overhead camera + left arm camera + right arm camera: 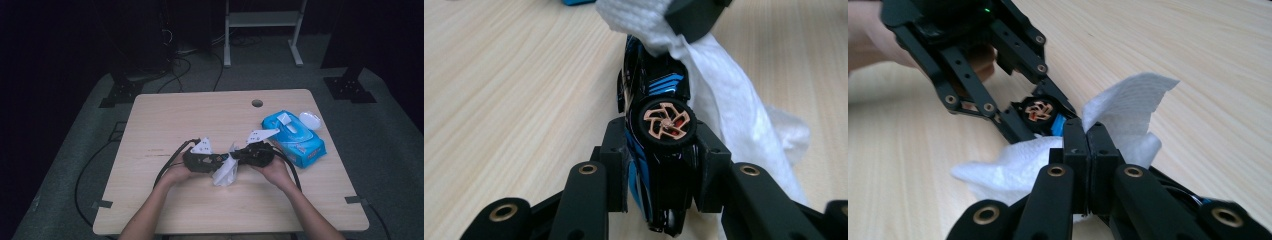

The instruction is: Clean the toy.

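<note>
No writing can be read on the blue wipes pack (294,138) lying on the pale wood table (165,115) over grey carpet, while a toy car (659,125) is clamped in the left gripper (663,170) and a white wipe (1128,107) is pinched in the fully closed right gripper (1088,150).

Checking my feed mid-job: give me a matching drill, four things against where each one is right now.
1 toy car
2 white wipe
3 blue wipes pack
4 cable hole

a pinched in the right claw
b far middle of the table
c clamped in the left claw
d lying at the table's right side

Pairs: 1-c, 2-a, 3-d, 4-b
</note>
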